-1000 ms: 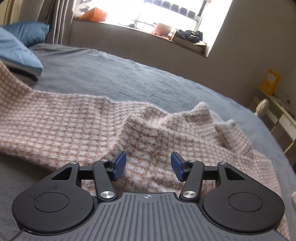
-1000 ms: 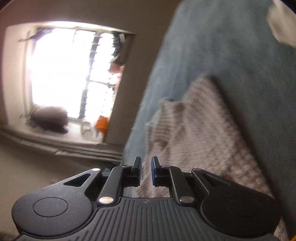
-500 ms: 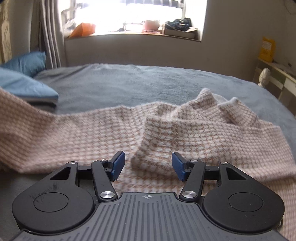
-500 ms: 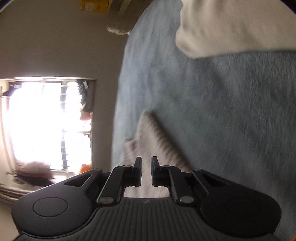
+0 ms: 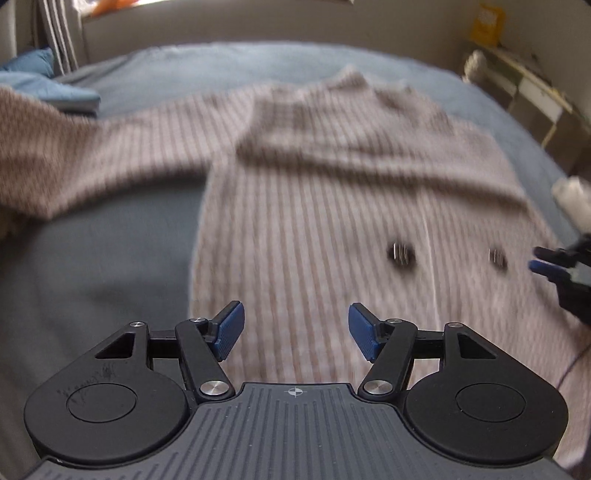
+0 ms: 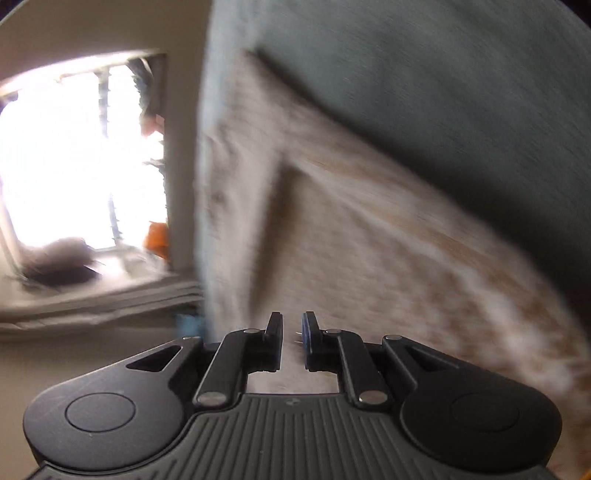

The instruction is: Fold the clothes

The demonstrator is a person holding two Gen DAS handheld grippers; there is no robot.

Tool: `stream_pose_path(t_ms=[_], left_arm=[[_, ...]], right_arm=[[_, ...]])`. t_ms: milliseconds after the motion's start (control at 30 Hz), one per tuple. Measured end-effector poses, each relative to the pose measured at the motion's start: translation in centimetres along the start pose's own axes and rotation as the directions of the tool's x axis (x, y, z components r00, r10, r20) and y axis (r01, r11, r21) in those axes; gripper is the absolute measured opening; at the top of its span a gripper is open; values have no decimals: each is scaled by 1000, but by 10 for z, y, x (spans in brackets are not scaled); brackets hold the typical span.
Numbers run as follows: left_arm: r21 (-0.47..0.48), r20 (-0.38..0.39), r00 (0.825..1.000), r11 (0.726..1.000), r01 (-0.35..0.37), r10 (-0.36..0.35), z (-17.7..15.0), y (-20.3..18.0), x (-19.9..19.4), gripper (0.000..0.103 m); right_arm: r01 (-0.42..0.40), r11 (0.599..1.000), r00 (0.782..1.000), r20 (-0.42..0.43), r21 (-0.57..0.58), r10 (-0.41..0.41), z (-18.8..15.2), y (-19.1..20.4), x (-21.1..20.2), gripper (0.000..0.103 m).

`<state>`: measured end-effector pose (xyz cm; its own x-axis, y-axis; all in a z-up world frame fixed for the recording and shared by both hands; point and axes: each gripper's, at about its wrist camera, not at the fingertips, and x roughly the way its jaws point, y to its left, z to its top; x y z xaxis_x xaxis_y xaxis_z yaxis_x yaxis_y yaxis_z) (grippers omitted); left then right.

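A pink-and-white houndstooth knit cardigan (image 5: 314,177) with dark buttons (image 5: 402,254) lies spread on a grey-blue bed (image 5: 92,251); one sleeve runs off to the left. My left gripper (image 5: 295,325) is open and empty, held above the cardigan's lower part. My right gripper (image 6: 292,325) has its jaws nearly closed with a narrow gap and nothing visibly between them; it shows at the right edge of the left wrist view (image 5: 554,262) beside the cardigan's right side. The right wrist view is rolled sideways and blurred, with the cardigan (image 6: 369,240) ahead.
Blue pillows (image 5: 44,85) lie at the bed's far left. A wall with a window ledge (image 5: 221,22) runs behind the bed. A shelf unit (image 5: 535,92) stands at the right. A white item (image 5: 574,195) shows at the right edge. The window (image 6: 74,155) glares bright.
My left gripper has risen and tilted down, so more of the cardigan and its buttons show. My right gripper has swung back over the cardigan and entered the left wrist view.
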<state>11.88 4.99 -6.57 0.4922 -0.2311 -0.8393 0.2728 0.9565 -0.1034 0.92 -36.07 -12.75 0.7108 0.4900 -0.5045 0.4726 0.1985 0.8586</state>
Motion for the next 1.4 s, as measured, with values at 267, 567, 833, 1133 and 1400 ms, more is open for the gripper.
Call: stream_pose_path(t_ms=[267,567,833,1133,1400], left_arm=[[-2,-8,1000,1000,-18,18,-14,-3,-4,63],[68,29,1000,998,-12,10,-14,-28,-12,64],[110,53,998,993,-45,39,-18,-42,-4,86],[89,-21,998,994,-65,67,-28,-45,18,103],[84,-22,996,993,-80,82,-29,-47,20,103]], right_arm=[[165,885,986,70,-436,-150,-47,54,-9,12],[312,620,949,213,-719,-231,-95,86,-36,14],[439,448,892,320,-779,-317,-98,77,-23,14],[462,384,874,335,-800,-353,-102,59,-8,21],[459,403,876,328,-791,-354,-105,60,-9,27]])
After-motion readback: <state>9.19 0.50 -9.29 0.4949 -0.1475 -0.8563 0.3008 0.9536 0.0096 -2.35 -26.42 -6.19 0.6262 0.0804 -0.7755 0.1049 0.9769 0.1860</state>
